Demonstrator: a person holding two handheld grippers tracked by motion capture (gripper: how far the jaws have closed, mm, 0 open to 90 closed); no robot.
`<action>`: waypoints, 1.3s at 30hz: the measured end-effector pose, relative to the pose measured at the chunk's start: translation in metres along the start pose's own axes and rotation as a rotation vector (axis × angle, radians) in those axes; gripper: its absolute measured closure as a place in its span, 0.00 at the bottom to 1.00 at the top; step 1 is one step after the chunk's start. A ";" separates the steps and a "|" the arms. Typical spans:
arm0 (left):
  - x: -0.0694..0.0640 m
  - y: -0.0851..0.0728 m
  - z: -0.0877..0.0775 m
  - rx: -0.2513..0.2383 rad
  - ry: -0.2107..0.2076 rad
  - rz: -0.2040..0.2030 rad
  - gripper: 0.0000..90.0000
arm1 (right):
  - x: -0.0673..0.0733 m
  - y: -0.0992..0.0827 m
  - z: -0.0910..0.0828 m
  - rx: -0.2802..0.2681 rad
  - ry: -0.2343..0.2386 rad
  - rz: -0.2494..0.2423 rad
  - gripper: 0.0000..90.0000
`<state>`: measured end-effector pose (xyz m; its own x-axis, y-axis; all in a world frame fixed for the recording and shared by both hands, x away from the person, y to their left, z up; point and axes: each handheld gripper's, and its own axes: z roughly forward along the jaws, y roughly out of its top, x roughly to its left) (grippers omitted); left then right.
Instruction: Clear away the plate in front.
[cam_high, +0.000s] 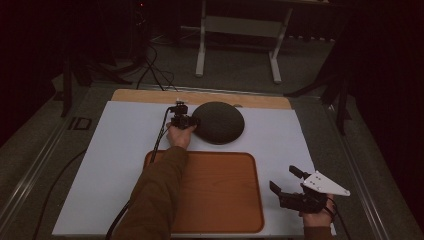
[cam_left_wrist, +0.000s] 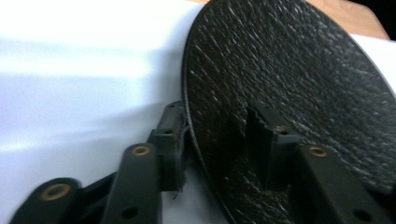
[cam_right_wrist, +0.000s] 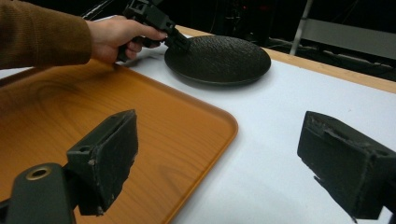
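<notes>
Black plate (cam_high: 218, 122) sits on the white board just beyond the wooden tray (cam_high: 220, 200). Left gripper (cam_high: 189, 121) clamps its near-left rim. Right gripper (cam_high: 286, 183), right of the tray, jaws apart, empty.

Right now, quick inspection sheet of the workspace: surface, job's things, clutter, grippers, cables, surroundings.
Surface: white table top with a wooden strip along its far edge.
Job's things: dark round plate on the white top; orange tray nearer the person, nothing on it.
Clutter: nothing seen.
Grippers: left hand-held gripper has one jaw over and one under the plate's rim; right hand-held gripper open, holding nothing, right of the tray.
Cables: left gripper's cable trails back beside the sleeve; loose cables on the floor beyond.
Surroundings: dim room, grey metal stand behind the table.
</notes>
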<state>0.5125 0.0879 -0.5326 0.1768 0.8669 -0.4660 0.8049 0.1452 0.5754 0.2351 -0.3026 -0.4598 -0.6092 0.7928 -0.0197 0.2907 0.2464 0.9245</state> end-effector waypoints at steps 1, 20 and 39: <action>0.002 0.001 0.000 0.000 -0.018 -0.026 0.73 | 0.000 0.000 0.000 0.000 0.001 -0.001 0.13; -0.052 0.012 0.000 -0.139 -0.235 -0.078 0.62 | 0.001 0.001 0.001 -0.001 0.004 -0.009 0.14; -0.071 0.001 0.012 -0.002 -0.280 -0.278 0.96 | -0.001 0.000 -0.003 -0.009 -0.001 -0.003 0.14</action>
<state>0.5075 0.0206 -0.5071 0.1003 0.6309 -0.7693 0.8430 0.3568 0.4026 0.2337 -0.3051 -0.4584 -0.6092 0.7927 -0.0226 0.2821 0.2433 0.9280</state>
